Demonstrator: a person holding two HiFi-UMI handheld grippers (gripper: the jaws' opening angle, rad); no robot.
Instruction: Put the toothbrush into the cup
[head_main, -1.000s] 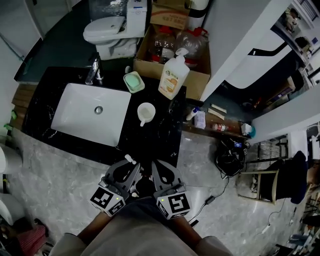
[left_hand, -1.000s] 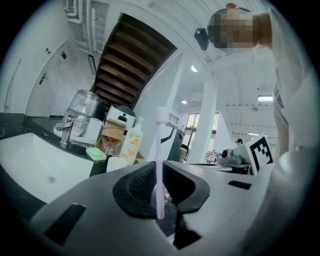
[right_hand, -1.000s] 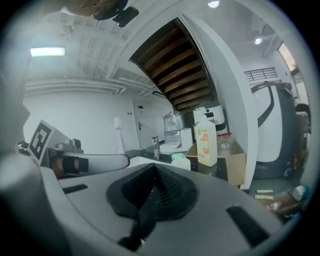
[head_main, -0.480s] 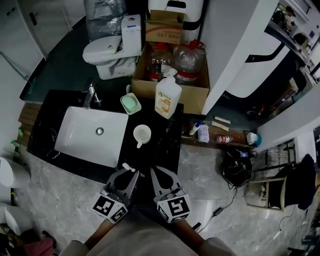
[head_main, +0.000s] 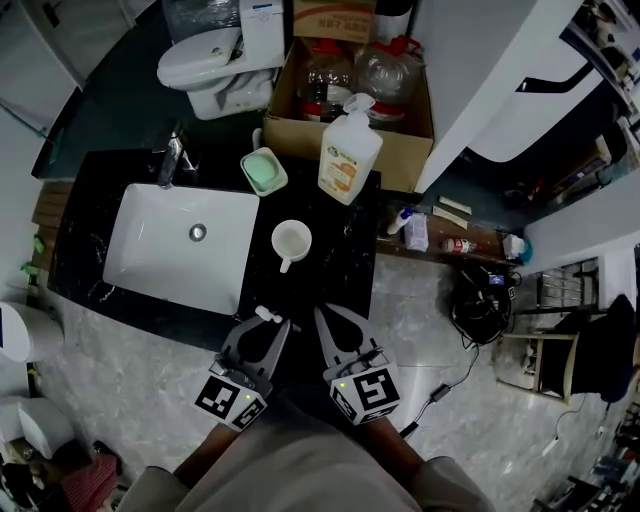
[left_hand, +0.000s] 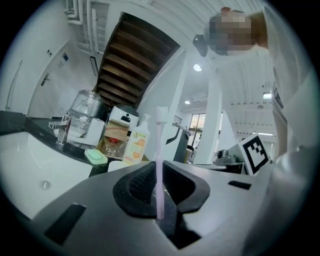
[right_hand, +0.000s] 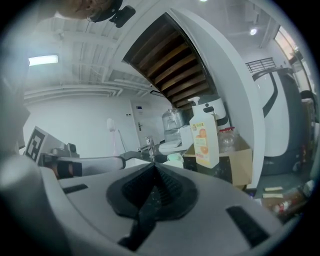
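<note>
Now we clamp the slim pink toothbrush upright in the fingers of our left gripper, the white handled cup straight ahead, while our right gripper has its fingers together, empty.

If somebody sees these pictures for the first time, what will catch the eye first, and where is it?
Most striking is the pale toothbrush, standing upright and clamped in the left gripper near the front edge of the black counter. Beyond it, a white cup sits on that counter just right of the white sink, with a pump bottle behind it.
</note>
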